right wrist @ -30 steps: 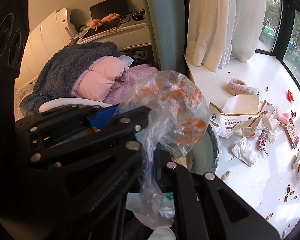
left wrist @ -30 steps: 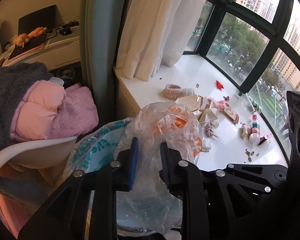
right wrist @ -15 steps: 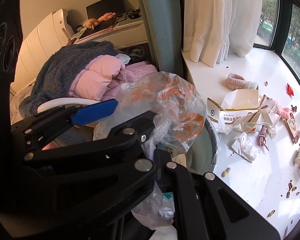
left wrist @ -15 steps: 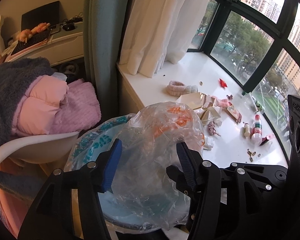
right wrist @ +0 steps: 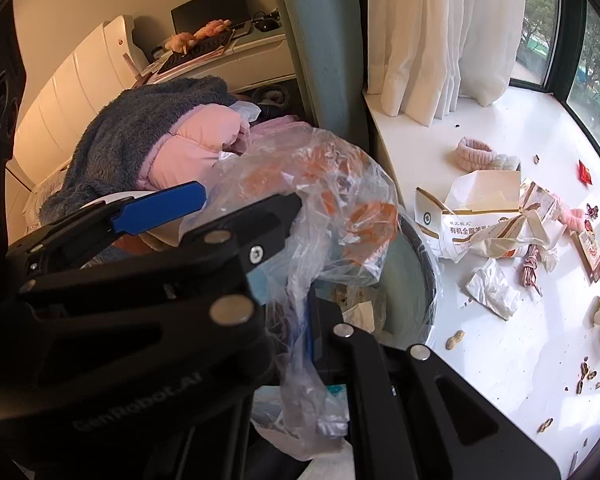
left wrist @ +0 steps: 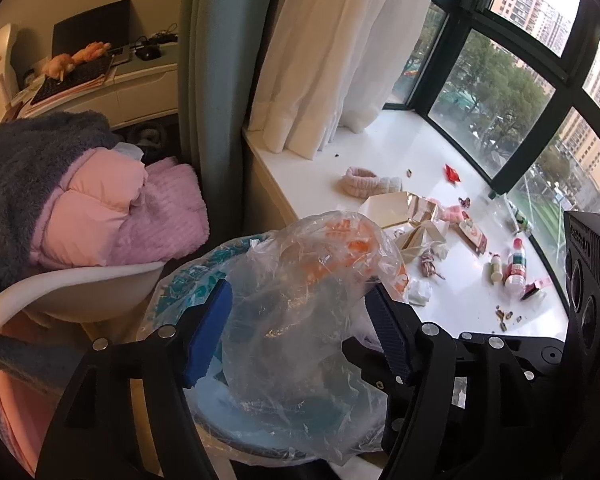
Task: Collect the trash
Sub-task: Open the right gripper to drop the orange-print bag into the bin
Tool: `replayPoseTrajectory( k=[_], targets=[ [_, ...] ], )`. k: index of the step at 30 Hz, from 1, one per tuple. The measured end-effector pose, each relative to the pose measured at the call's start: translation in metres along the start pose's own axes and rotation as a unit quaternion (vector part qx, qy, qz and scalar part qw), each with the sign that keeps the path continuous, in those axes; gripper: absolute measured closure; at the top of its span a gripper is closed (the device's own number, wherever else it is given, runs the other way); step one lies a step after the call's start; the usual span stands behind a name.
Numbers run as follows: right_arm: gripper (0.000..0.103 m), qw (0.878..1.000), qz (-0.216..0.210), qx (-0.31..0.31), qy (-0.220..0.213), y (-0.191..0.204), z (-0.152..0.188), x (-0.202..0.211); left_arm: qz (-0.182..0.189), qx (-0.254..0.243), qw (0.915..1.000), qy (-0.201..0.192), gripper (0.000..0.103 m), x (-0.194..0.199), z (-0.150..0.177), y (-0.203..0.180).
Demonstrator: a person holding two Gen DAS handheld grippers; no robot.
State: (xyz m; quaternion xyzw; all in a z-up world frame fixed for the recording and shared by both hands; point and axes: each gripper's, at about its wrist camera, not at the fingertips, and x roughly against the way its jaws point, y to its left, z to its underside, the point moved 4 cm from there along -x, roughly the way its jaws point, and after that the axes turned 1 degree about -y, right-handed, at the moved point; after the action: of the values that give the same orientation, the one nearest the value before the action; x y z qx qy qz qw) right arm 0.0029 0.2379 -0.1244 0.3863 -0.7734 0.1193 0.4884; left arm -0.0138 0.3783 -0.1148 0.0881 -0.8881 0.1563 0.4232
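Your left gripper (left wrist: 300,332) has just been opening around the plastic bag (left wrist: 320,280); your right gripper (right wrist: 310,332) pinches it above the bin (right wrist: 420,264). Release next, then fetch the sill (right wrist: 500,352) litter at two o'clock.

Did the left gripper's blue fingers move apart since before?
Yes. The left gripper has just been opening: its fingers spread away from the clear plastic bag between them, no longer pinching it.

Crinkled clear plastic bag (left wrist: 300,280) (glossy); smooth sill (left wrist: 460,312).
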Motion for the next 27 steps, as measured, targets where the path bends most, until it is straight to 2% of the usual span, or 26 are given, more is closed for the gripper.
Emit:
replayPoseTrajectory(
  k=[2,7,19,21,22,23,25,27],
  targets=[
    [0.098,1.000,0.001,-0.002,0.006,0.000,0.001,-0.002,0.016,-0.004,0.9996,0.022,0.037,-0.003,0.001,0.000],
    [0.098,1.000,0.005,-0.010,0.015,-0.004,0.004,-0.005,0.024,0.012,0.9991,0.035,0.037,-0.004,0.006,0.007],
    [0.097,1.000,0.007,-0.017,0.019,-0.005,0.006,-0.008,0.015,0.019,0.9997,0.009,0.037,0.006,0.005,0.012],
    [0.092,1.000,0.009,-0.016,0.017,-0.004,0.006,-0.007,0.016,0.019,0.9996,0.012,0.037,0.005,0.006,0.012],
    [0.079,1.000,0.010,-0.016,0.016,-0.004,0.006,-0.007,0.016,0.018,0.9996,0.014,0.037,0.004,0.006,0.011],
    [0.061,1.000,0.011,-0.016,0.013,-0.004,0.006,-0.006,0.016,0.018,0.9996,0.015,0.037,0.004,0.007,0.011],
    [0.046,1.000,0.012,-0.014,0.009,-0.003,0.006,-0.005,0.017,0.014,0.9996,0.016,0.037,0.004,0.007,0.010],
    [0.046,1.000,0.015,-0.013,0.009,-0.003,0.006,-0.004,0.018,0.013,0.9996,0.016,0.037,0.004,0.008,0.009]
  ],
)
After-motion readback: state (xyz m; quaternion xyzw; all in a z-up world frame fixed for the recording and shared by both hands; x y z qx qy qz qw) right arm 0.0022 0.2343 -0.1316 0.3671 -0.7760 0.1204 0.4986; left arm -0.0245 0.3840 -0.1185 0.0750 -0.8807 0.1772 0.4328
